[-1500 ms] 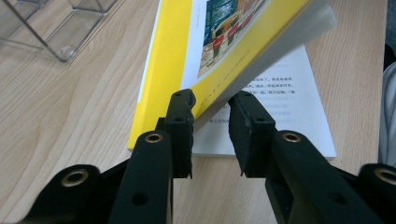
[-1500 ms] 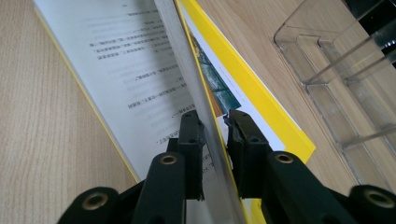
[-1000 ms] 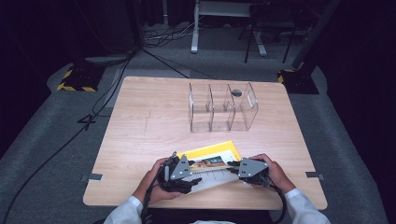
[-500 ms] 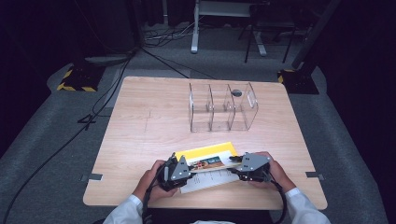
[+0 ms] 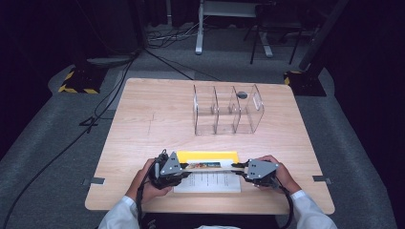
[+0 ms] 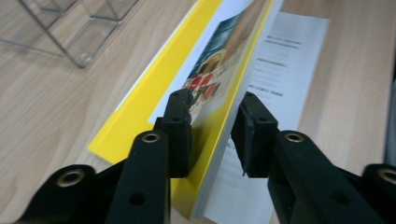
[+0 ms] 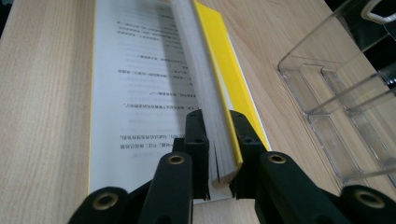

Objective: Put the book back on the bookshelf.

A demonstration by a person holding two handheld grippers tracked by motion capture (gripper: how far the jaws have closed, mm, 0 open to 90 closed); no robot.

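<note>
A thick book (image 5: 210, 165) with a yellow cover stands on its edge near the table's front, between my two grippers. My left gripper (image 5: 184, 168) straddles its left end. In the left gripper view the jaws (image 6: 214, 100) sit either side of the picture cover (image 6: 219, 70); they have just been opening, and a sliver of printed sheet shows between one pad and the book. My right gripper (image 5: 237, 167) has just closed, and its pads (image 7: 215, 116) press both faces of the book (image 7: 201, 74).
A yellow folder (image 5: 207, 156) and a white printed sheet (image 5: 210, 181) lie flat under the book. A clear three-slot organizer (image 5: 227, 109) stands mid-table, with a small dark disc (image 5: 242, 95) by its back. The table's front edge is just behind my hands.
The book and papers lay slanted a second ago and are now square with the table's front edge. My left gripper shifted with the book's left end; the right gripper barely moved.
</note>
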